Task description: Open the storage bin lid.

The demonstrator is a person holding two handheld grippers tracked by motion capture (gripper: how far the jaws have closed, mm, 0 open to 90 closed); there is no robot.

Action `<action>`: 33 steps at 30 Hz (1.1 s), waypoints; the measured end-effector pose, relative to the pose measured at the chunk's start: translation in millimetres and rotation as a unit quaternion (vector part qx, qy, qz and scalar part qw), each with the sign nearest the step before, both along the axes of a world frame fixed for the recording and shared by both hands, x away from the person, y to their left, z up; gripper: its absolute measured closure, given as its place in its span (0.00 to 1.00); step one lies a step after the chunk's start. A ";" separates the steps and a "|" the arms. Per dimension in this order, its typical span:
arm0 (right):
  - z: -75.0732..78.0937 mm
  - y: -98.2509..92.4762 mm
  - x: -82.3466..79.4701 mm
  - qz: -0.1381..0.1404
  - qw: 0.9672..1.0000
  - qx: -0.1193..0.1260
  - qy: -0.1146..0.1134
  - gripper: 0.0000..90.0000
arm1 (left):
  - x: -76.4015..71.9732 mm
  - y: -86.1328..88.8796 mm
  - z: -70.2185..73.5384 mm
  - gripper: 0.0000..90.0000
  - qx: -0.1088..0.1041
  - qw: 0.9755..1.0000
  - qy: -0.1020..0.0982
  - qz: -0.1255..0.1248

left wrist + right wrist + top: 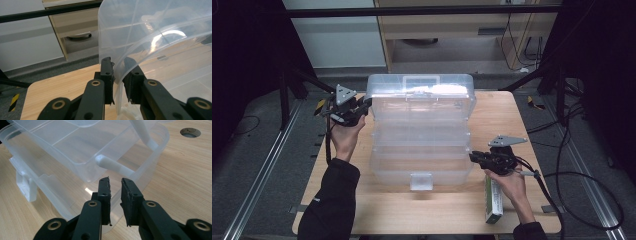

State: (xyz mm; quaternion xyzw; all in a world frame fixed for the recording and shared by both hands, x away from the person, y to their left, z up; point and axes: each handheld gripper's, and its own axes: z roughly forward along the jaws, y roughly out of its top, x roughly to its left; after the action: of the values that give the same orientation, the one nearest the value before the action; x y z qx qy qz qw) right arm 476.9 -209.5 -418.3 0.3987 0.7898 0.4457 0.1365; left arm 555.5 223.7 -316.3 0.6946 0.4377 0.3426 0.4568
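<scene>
A clear plastic tiered box is set at the desk's centre. Its lid edge at ten o'clock is clamped by the left gripper; its lower rim at four o'clock is pinched by the right gripper.

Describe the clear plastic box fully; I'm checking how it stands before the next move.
The clear plastic box is a see-through tiered organiser, opened so its trays step back toward the raised lid, which has a moulded handle. White link arms join the tiers and a latch tab hangs at the front. It stands mid-table. The left hand-held gripper pinches the lid's thin wall; the right hand-held gripper has its jaws astride the base tray's rim.
</scene>
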 end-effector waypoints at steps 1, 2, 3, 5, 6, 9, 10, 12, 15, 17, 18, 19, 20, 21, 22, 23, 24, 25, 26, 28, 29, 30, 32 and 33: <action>0.1 0.1 0.0 0.000 1.000 0.000 0.001 0.86 | 1.6 -0.3 0.5 0.87 0.002 1.000 0.000 0.000; 0.1 0.1 0.0 0.000 1.000 0.000 0.001 0.86 | 2.6 -0.5 1.1 0.87 0.002 1.000 0.001 0.000; 0.2 0.0 0.3 0.000 1.000 0.000 0.001 0.86 | 5.4 -0.9 2.3 0.87 0.004 1.000 0.003 0.002; 0.1 -0.1 0.4 0.001 1.000 0.001 0.001 0.86 | 8.2 -2.3 3.1 0.87 0.004 1.000 0.003 0.005; 0.0 -0.2 0.5 0.001 1.000 0.000 0.001 0.86 | 9.4 -2.9 3.4 0.87 0.005 1.000 0.002 0.006; 0.0 -0.4 0.8 0.001 1.000 0.000 0.000 0.86 | 11.6 -3.6 4.3 0.87 0.009 1.000 0.003 0.008; 0.0 -0.4 0.8 0.001 1.000 0.000 0.001 0.86 | 13.0 -3.9 4.5 0.87 0.009 1.000 0.003 0.009; 0.2 -0.4 1.0 0.001 1.000 0.001 0.003 0.86 | 17.1 -4.6 5.3 0.87 0.008 1.000 0.004 0.010; 0.1 -0.6 1.2 0.002 1.000 0.000 0.002 0.86 | 21.3 -5.2 6.3 0.87 0.013 1.000 0.006 0.010; 0.1 -0.6 1.2 0.002 1.000 -0.001 0.002 0.86 | 24.3 -4.4 6.2 0.87 0.007 1.000 0.004 0.007; 0.1 -0.5 1.0 0.001 1.000 0.000 0.002 0.86 | 25.6 -4.3 5.9 0.87 0.006 1.000 0.003 0.007; 0.0 -0.2 0.7 0.001 1.000 -0.001 0.001 0.86 | 27.7 -4.2 5.6 0.87 0.003 1.000 0.002 0.007; 0.0 -0.1 0.7 0.002 1.000 -0.002 -0.001 0.86 | 29.1 -4.3 5.8 0.87 0.001 1.000 0.004 0.008; 0.1 -0.2 0.8 0.002 1.000 -0.002 0.000 0.86 | 29.1 -4.3 5.8 0.87 0.001 1.000 0.004 0.008; 0.1 -0.2 0.8 0.002 1.000 -0.002 0.000 0.86 | 29.9 -4.7 6.0 0.87 0.002 1.000 0.005 0.008; 0.1 -0.3 1.0 0.002 1.000 -0.001 0.001 0.86 | 31.7 -5.9 6.2 0.87 0.004 1.000 0.005 0.010; 0.1 -0.3 1.0 0.002 1.000 -0.001 0.001 0.86 | 31.7 -5.9 6.2 0.87 0.004 1.000 0.005 0.010; 0.1 -0.3 1.0 0.002 1.000 -0.001 0.001 0.86 | 32.7 -5.9 6.3 0.87 0.004 1.000 0.005 0.011; 0.1 -0.3 1.0 0.002 1.000 -0.001 0.002 0.86 | 35.2 -5.6 6.1 0.87 0.001 1.000 0.006 0.010; 0.2 -0.2 1.0 0.001 1.000 -0.001 0.002 0.86 | 37.3 -5.8 6.0 0.87 0.001 1.000 0.006 0.011; 0.2 0.0 0.9 0.001 1.000 -0.002 0.002 0.86 | 38.4 -5.9 6.3 0.87 0.002 1.000 0.007 0.011; 0.4 0.2 0.8 0.000 1.000 -0.002 0.003 0.86 | 39.7 -6.0 6.4 0.87 0.000 1.000 0.007 0.011; 0.4 0.2 1.1 0.001 1.000 -0.003 0.002 0.86 | 40.6 -6.1 6.4 0.87 0.001 1.000 0.008 0.012; 0.4 0.1 1.2 0.001 1.000 -0.003 0.002 0.86 | 41.6 -6.3 6.3 0.87 0.000 1.000 0.008 0.012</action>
State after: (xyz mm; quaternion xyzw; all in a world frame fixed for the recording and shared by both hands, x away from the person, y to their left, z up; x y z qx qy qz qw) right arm 478.0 -209.4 -417.9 0.3980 0.7919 0.4428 0.1357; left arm 597.2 217.5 -310.0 0.6918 0.4497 0.3424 0.4494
